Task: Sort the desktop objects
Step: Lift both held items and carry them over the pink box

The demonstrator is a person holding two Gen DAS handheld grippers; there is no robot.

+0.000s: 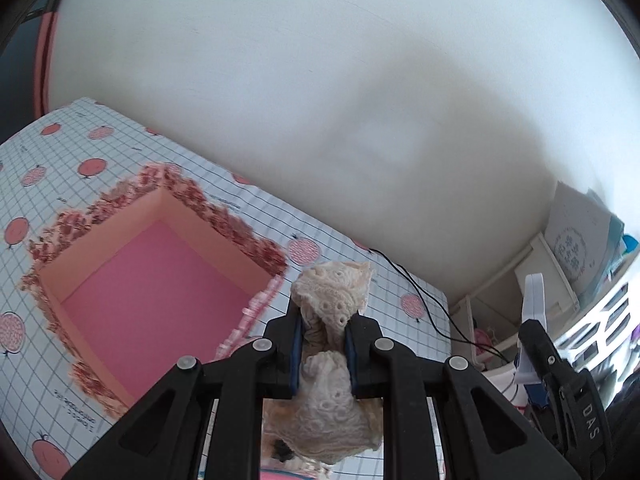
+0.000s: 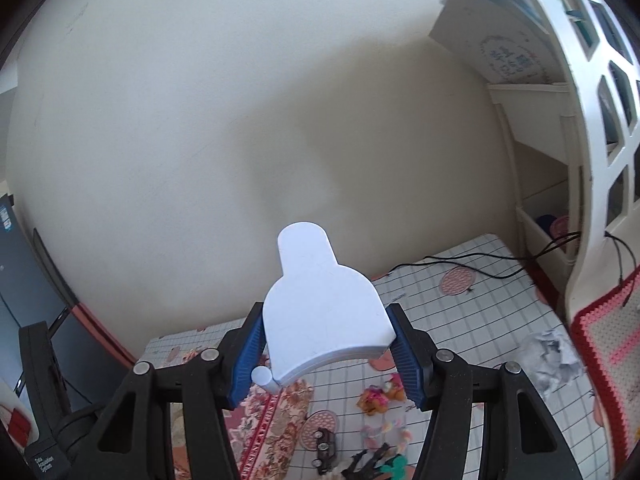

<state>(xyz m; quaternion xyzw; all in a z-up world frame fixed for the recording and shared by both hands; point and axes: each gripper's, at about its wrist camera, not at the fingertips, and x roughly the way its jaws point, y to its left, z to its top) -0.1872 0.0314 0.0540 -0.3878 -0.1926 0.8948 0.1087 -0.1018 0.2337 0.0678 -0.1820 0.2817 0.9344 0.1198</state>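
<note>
In the left wrist view my left gripper point(image 1: 323, 344) is shut on a cream lace cloth item point(image 1: 332, 300), bunched between the blue pads and hanging below them. It hovers just right of an open pink storage box point(image 1: 160, 280) with a floral rim. My right gripper point(image 2: 328, 354) is shut on a flat pale-blue bottle-shaped piece point(image 2: 320, 312), gripped at its wide sides and lifted above the table. That same piece point(image 1: 534, 304) and the right gripper show at the right edge of the left wrist view.
A gridded tablecloth point(image 2: 480, 320) with pink fruit prints covers the table. On it lie small toys point(image 2: 376, 398), a toy car point(image 2: 324, 446), crumpled paper point(image 2: 552, 360) and a black cable point(image 2: 460, 258). A white shelf unit point(image 2: 580, 140) stands right; the wall is close behind.
</note>
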